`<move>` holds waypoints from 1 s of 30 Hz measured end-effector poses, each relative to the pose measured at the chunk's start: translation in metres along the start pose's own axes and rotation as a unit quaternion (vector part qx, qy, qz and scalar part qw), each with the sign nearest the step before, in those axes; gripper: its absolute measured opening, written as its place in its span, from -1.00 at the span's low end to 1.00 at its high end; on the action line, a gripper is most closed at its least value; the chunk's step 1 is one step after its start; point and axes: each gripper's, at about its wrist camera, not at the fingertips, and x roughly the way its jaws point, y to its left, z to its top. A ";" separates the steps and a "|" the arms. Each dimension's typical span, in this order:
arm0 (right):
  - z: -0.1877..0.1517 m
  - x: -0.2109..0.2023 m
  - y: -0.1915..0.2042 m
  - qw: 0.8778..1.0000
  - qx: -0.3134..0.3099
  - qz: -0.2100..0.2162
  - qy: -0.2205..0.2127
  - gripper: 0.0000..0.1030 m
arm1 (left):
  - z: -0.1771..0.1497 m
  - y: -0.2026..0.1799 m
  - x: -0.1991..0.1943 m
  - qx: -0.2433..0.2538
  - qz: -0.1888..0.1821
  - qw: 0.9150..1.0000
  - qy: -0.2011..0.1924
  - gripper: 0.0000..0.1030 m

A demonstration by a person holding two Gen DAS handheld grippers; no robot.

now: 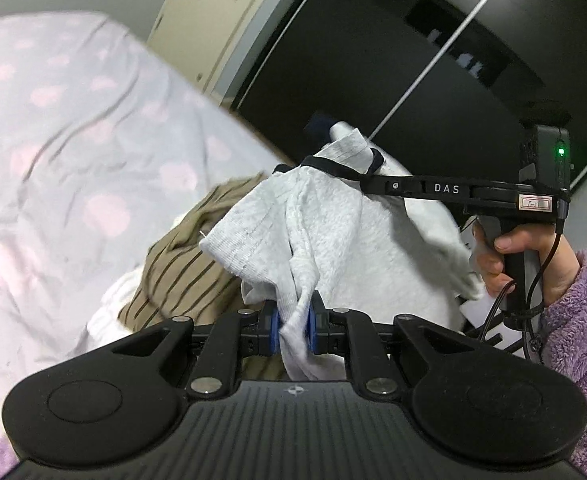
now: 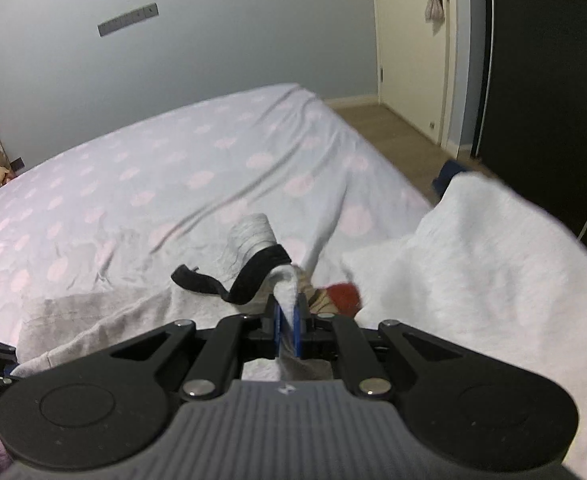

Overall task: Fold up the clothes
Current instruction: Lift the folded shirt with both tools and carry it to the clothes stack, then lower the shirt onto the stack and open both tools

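A pale grey knit garment with black trim (image 1: 333, 216) is held up above the bed — unfolded, one edge clamped in the left gripper (image 1: 293, 326), another in the right gripper (image 2: 289, 328). One brown striped garment (image 1: 181, 276) lies crumpled on the pink-spotted bedsheet (image 1: 53, 120) — folding remains.

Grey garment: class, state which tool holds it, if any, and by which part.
Both do. The left tool pinches a bunched fold of the grey garment near a sleeve; the right tool pinches its edge beside the black neckband.
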 end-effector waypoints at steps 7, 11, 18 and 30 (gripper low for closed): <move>-0.020 0.049 -0.015 0.999 0.026 0.009 0.028 -0.85 | -0.010 0.034 0.022 -0.037 -0.005 0.998 0.047 -0.77; -0.026 0.067 -0.017 0.999 0.027 0.002 0.038 -0.85 | -0.015 0.042 0.033 -0.045 -0.011 0.997 0.065 -0.76; -0.023 0.061 -0.010 0.999 0.013 -0.019 0.035 -0.80 | -0.012 0.032 0.021 -0.020 -0.012 0.998 0.059 -0.73; -0.052 -0.044 -0.014 0.995 0.031 -0.091 -0.008 -0.60 | -0.006 0.014 -0.029 0.032 0.040 0.999 -0.014 -0.61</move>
